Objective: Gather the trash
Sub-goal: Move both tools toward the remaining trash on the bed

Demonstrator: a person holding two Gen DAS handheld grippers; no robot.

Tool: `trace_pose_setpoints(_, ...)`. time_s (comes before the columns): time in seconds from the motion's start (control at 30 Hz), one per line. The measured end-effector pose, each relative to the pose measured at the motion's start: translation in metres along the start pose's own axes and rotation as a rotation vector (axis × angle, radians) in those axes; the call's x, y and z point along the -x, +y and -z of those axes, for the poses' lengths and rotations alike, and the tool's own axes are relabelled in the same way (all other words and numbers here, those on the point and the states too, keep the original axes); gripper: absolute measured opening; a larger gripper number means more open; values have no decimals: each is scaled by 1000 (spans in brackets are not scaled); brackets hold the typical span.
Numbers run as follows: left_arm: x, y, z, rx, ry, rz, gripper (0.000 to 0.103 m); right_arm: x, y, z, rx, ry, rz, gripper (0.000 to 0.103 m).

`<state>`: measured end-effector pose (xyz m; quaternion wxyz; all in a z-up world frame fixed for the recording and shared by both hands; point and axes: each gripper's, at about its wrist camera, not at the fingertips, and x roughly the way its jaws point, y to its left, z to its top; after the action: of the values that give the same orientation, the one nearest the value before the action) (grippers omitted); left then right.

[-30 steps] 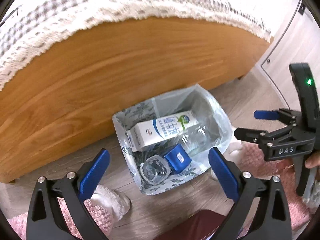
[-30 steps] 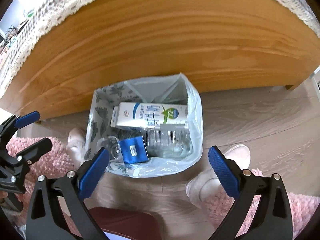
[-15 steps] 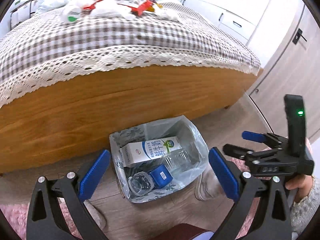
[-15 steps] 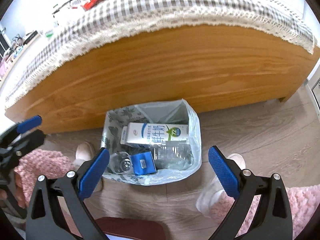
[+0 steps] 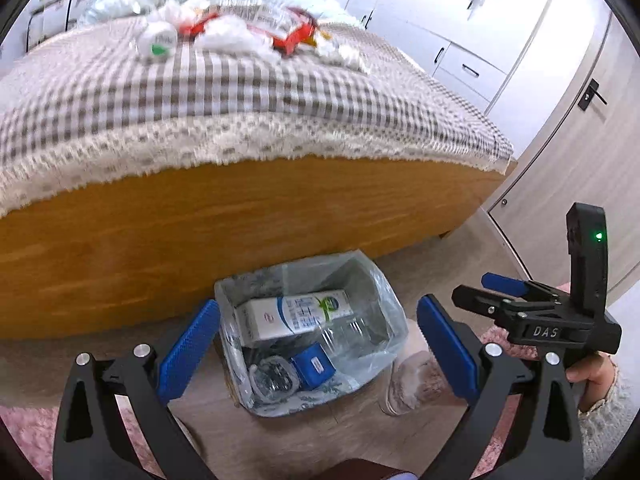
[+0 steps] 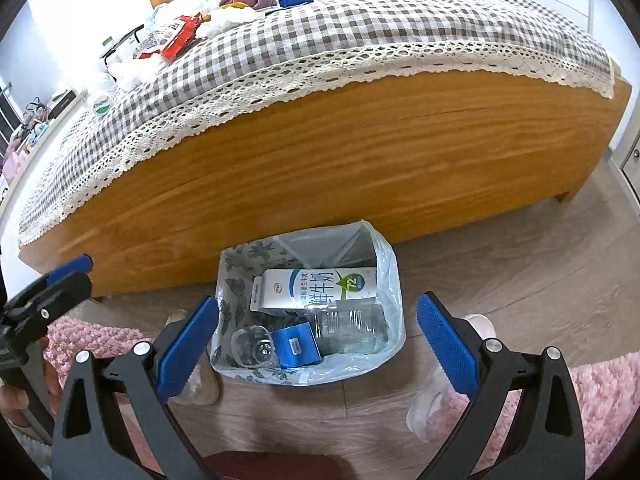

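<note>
Lined bin point(image 6: 390, 312) set on floor near bed point(image 6: 360, 152); milk carton point(image 6: 316, 289), clear bottle point(image 6: 348, 330), blue pack point(image 6: 295, 345) held inside. More trash point(image 5: 248, 34) left on bed. Left tool point(image 5: 318, 346), right tool point(image 6: 318, 344) spread apart, nothing gripped.

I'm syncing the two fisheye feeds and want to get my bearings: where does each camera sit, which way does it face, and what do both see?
Left wrist: on the left gripper, open, facing forward and down at the trash bin against the bed; the right gripper and its hand show at right.
Right wrist: on the right gripper, open, looking at the same trash bin; the left gripper shows at left.
Shared: bin, milk carton, bed, litter on the bedspread.
</note>
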<state>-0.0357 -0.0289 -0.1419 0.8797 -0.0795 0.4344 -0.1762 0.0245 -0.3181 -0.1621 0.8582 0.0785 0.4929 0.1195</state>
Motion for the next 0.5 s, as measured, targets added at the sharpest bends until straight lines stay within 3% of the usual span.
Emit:
trace_pose_setpoints(0.13, 9, -7, -8, -31, -39, 4, 96, 7, 6, -3, 30, -31, -11, 95)
trace_pose_setpoints(0.5, 51, -14, -53, -52, -178, -3, 96, 34, 18, -39, 111, -216, -28, 95)
